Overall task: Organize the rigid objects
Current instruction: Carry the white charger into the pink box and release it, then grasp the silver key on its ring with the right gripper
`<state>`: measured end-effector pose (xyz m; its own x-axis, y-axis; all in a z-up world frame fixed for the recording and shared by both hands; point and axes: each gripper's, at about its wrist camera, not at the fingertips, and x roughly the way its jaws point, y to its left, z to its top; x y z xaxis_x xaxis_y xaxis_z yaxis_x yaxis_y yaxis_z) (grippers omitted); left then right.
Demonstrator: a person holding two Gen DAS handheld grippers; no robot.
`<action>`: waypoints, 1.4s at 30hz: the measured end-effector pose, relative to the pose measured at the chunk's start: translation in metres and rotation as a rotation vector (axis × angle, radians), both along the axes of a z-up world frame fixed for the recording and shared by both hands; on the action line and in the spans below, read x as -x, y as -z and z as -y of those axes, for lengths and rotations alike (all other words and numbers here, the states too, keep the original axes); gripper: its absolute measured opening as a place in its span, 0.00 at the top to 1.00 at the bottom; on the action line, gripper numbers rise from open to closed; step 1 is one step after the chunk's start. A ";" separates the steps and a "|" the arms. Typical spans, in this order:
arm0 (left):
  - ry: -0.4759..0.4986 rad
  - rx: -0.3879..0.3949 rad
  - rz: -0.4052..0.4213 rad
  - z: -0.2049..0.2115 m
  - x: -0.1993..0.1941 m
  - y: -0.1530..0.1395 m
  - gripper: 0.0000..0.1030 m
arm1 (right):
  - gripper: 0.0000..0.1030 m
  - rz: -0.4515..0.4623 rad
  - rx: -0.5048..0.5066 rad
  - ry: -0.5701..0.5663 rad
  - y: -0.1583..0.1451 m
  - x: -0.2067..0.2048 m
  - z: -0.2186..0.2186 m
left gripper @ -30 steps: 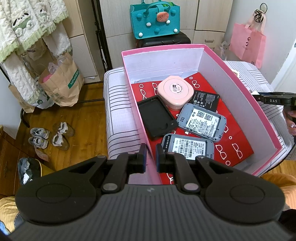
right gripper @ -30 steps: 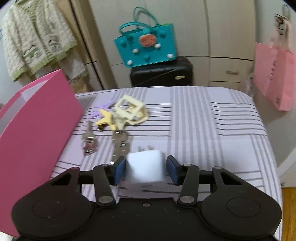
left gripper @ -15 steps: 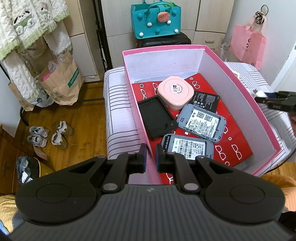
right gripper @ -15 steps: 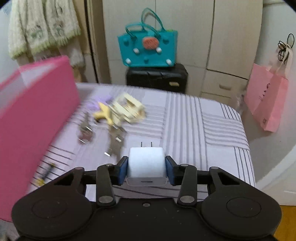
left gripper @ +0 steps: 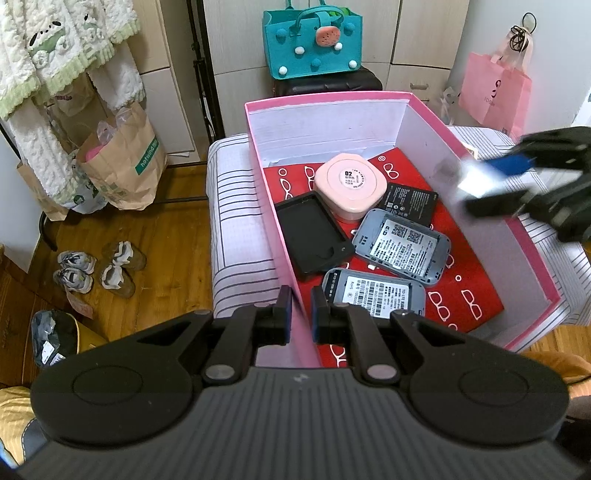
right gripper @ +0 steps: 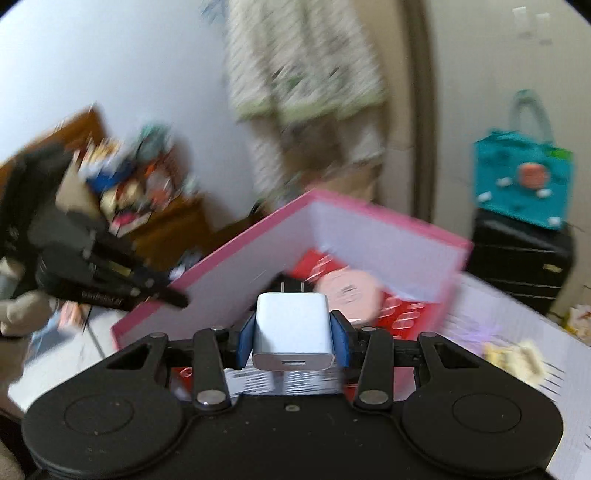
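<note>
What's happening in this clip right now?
A person is sorting small items into an open pink cardboard box on a striped table. The right gripper holds a white plug-in charger cube over the box's edge. The left gripper is shut on the box's near wall. A round pink case and grey pocket routers already lie inside.

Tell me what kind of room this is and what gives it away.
Most likely a bedroom or living space in a home. Knitted garments hang on a rack, pairs of shoes sit on the wooden floor, and tall cupboard doors stand behind a teal felt bag on a black suitcase.
</note>
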<state>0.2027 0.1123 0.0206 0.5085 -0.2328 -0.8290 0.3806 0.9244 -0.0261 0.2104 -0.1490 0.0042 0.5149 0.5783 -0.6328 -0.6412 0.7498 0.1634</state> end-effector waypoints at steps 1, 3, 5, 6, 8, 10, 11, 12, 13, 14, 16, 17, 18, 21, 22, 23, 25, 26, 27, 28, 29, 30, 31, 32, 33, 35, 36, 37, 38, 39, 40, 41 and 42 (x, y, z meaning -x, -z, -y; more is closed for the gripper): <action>0.000 0.001 -0.001 0.000 0.000 0.000 0.91 | 0.54 -0.020 0.035 -0.035 0.005 -0.005 -0.015; -0.001 0.003 -0.002 -0.001 0.000 0.000 0.91 | 0.54 -0.058 0.092 -0.076 0.013 -0.011 -0.037; -0.001 0.006 -0.003 -0.001 0.000 0.000 0.91 | 0.54 -0.109 0.137 -0.114 0.022 -0.018 -0.054; -0.001 0.007 -0.003 -0.001 0.000 0.000 0.91 | 0.54 -0.136 0.153 -0.125 0.026 -0.019 -0.059; -0.002 0.008 -0.004 -0.001 0.000 0.000 0.91 | 0.54 -0.175 0.182 -0.136 0.034 -0.023 -0.068; -0.001 0.007 -0.003 -0.001 0.000 0.000 0.91 | 0.54 -0.186 0.210 -0.139 0.041 -0.024 -0.077; -0.001 0.006 -0.003 -0.001 0.000 0.000 0.91 | 0.54 -0.192 0.220 -0.145 0.043 -0.024 -0.080; -0.001 0.005 -0.003 -0.001 0.000 0.000 0.91 | 0.54 -0.204 0.229 -0.153 0.046 -0.027 -0.084; -0.001 0.004 -0.003 -0.001 0.000 0.000 0.91 | 0.54 -0.223 0.235 -0.160 0.048 -0.028 -0.086; -0.002 0.004 -0.003 -0.001 0.000 0.000 0.91 | 0.54 -0.241 0.232 -0.155 0.049 -0.030 -0.085; -0.002 0.006 -0.004 -0.001 0.000 0.000 0.91 | 0.53 -0.226 0.195 -0.130 0.042 -0.029 -0.078; -0.001 0.007 -0.004 -0.002 0.000 0.000 0.91 | 0.52 -0.211 0.177 -0.122 0.036 -0.029 -0.073; -0.001 0.007 -0.005 -0.001 0.000 0.000 0.91 | 0.52 -0.189 0.154 -0.113 0.028 -0.027 -0.066; -0.001 0.012 -0.009 -0.002 -0.001 0.000 0.91 | 0.52 -0.119 0.088 -0.054 0.005 -0.018 -0.037; -0.001 0.017 -0.013 -0.002 -0.002 0.000 0.91 | 0.52 -0.097 0.063 -0.027 -0.003 -0.015 -0.024; -0.005 0.022 -0.017 -0.003 -0.002 0.000 0.91 | 0.52 -0.076 0.042 0.001 -0.008 -0.014 -0.013; -0.007 0.020 -0.019 -0.002 -0.003 -0.001 0.91 | 0.52 -0.032 -0.013 0.105 -0.019 -0.012 0.018; -0.011 0.019 -0.021 -0.002 -0.003 -0.001 0.91 | 0.51 -0.023 -0.042 0.164 -0.022 -0.012 0.034; -0.012 0.015 -0.020 -0.001 -0.003 -0.001 0.91 | 0.50 -0.022 -0.070 0.217 -0.023 -0.013 0.051; -0.016 0.013 -0.021 0.000 -0.003 -0.001 0.91 | 0.50 -0.023 -0.091 0.260 -0.022 -0.013 0.066; -0.023 0.013 -0.021 0.001 -0.002 -0.002 0.91 | 0.50 -0.011 -0.096 0.294 -0.020 -0.011 0.079; -0.022 0.006 -0.010 0.002 -0.001 -0.002 0.91 | 0.50 0.020 -0.099 0.326 -0.017 -0.006 0.090; -0.021 -0.002 -0.001 0.004 0.001 -0.002 0.91 | 0.50 0.048 -0.110 0.363 -0.013 0.000 0.101; -0.029 -0.002 0.005 0.004 0.002 -0.001 0.91 | 0.50 0.053 -0.127 0.390 -0.007 0.003 0.109; -0.031 -0.005 0.011 0.004 0.004 -0.001 0.91 | 0.50 0.046 -0.148 0.408 0.000 0.005 0.116; -0.031 -0.008 0.013 0.003 0.005 -0.001 0.91 | 0.50 0.023 -0.176 0.421 0.017 0.008 0.122; -0.029 -0.012 0.012 0.003 0.005 0.000 0.91 | 0.50 0.011 -0.180 0.432 0.026 0.008 0.123; -0.027 -0.022 0.011 0.004 0.005 0.001 0.92 | 0.50 0.002 -0.172 0.441 0.035 0.008 0.124; -0.029 -0.027 0.009 0.004 0.005 0.002 0.92 | 0.50 -0.006 -0.158 0.455 0.045 0.006 0.125; -0.023 -0.034 0.016 0.005 0.006 0.003 0.92 | 0.56 -0.015 -0.141 0.462 0.055 0.005 0.124; -0.007 -0.053 0.032 0.007 0.008 0.003 0.92 | 0.62 -0.020 -0.116 0.452 0.062 0.005 0.120; -0.001 -0.071 0.049 0.010 0.011 0.004 0.93 | 0.68 -0.021 -0.077 0.436 0.071 0.004 0.116; -0.001 -0.082 0.063 0.012 0.014 0.004 0.93 | 0.71 -0.019 -0.048 0.430 0.077 0.004 0.112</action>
